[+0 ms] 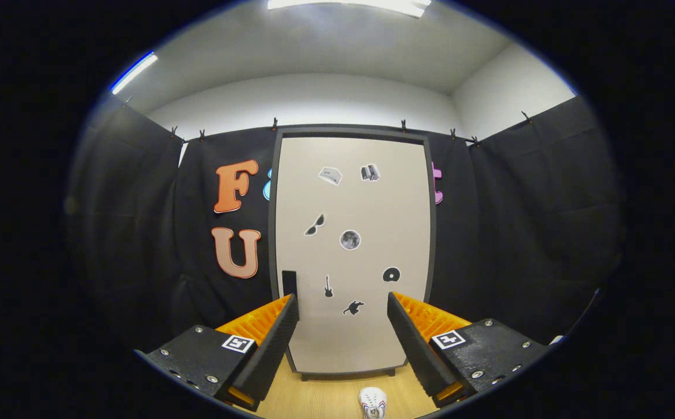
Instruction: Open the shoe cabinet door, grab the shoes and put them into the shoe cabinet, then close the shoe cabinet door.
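The shoe cabinet point(352, 250) stands upright against the black booth wall, straight ahead of my fingers. Its pale door point(366, 209) is closed and carries several small stickers. A dark handle point(289, 283) sits on the door's left edge, just above my left fingertip. My gripper point(342, 302) is open, its fingers spread wide with nothing between them, still short of the door. A white shoe point(372, 402) lies on the wooden floor point(320, 396) below and between my fingers, in front of the cabinet's base.
Black cloth hangs on both sides of the cabinet. White walls and ceiling lights show above it. Bare wooden floor runs between the cabinet base and the shoe.
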A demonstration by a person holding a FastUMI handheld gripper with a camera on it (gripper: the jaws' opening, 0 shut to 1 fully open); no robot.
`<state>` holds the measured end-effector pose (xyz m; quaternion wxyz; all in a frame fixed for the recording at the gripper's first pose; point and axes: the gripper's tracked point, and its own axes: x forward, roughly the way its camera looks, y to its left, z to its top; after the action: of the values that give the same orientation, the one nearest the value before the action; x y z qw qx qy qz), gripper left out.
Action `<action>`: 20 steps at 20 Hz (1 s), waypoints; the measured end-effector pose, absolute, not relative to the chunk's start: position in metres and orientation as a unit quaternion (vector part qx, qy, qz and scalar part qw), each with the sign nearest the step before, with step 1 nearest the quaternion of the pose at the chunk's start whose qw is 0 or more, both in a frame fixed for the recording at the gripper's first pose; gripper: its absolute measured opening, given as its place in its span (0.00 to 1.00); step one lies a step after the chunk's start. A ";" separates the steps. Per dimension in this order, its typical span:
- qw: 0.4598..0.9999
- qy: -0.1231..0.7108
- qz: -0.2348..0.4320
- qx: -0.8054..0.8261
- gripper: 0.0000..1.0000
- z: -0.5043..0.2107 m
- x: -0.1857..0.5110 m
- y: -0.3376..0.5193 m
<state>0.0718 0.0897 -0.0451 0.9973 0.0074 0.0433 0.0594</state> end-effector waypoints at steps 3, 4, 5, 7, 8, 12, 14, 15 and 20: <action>0.996 0.052 0.071 -0.002 0.95 -0.059 0.094 0.115; 0.996 0.054 0.076 -0.005 0.95 -0.065 0.103 0.124; 0.995 0.057 0.081 -0.006 0.95 -0.070 0.112 0.133; 0.994 0.067 0.084 -0.004 0.95 -0.084 0.132 0.148; 0.994 0.068 0.088 0.000 0.95 -0.089 0.142 0.157; 0.993 0.085 0.085 -0.008 0.95 -0.121 0.190 0.181; 0.992 0.095 0.080 -0.014 0.95 -0.138 0.208 0.191; 0.992 0.100 0.079 -0.015 0.95 -0.146 0.218 0.198; 0.992 0.096 0.072 -0.044 0.87 -0.168 0.252 0.213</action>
<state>0.2516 0.2128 -0.1675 0.9918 -0.0437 0.0960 0.0718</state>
